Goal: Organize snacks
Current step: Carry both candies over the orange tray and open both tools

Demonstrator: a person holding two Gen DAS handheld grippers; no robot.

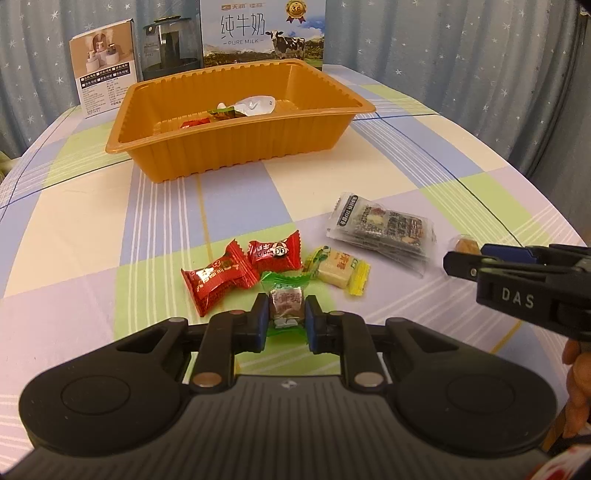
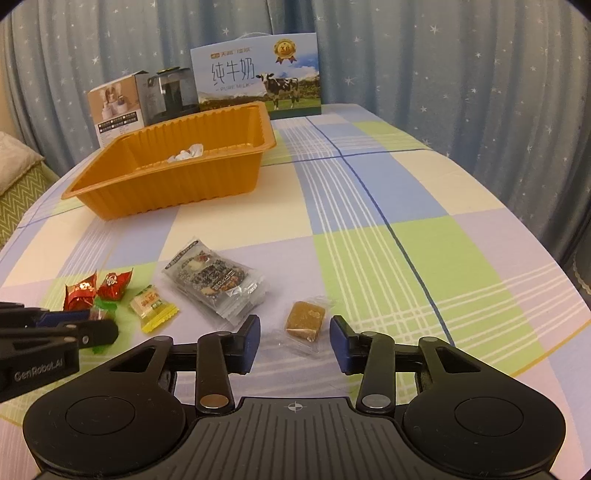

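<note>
The left gripper [image 1: 286,319] is clamping the green-wrapped candy [image 1: 285,304] between its pads, low over the tablecloth — the orange tray [image 1: 236,147] is lying straight ahead, long axis slanting across. The right gripper [image 2: 294,341] is standing apart around the brown sweet [image 2: 304,320]. The milk box [image 1: 263,31] is reading "PURE MILK"; the grippers "DAS", "GenRobot.AI".

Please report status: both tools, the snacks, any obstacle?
Left tool shut on green-wrapped candy. Right tool open around brown cake. Path to orange tray unobstructed.
</note>
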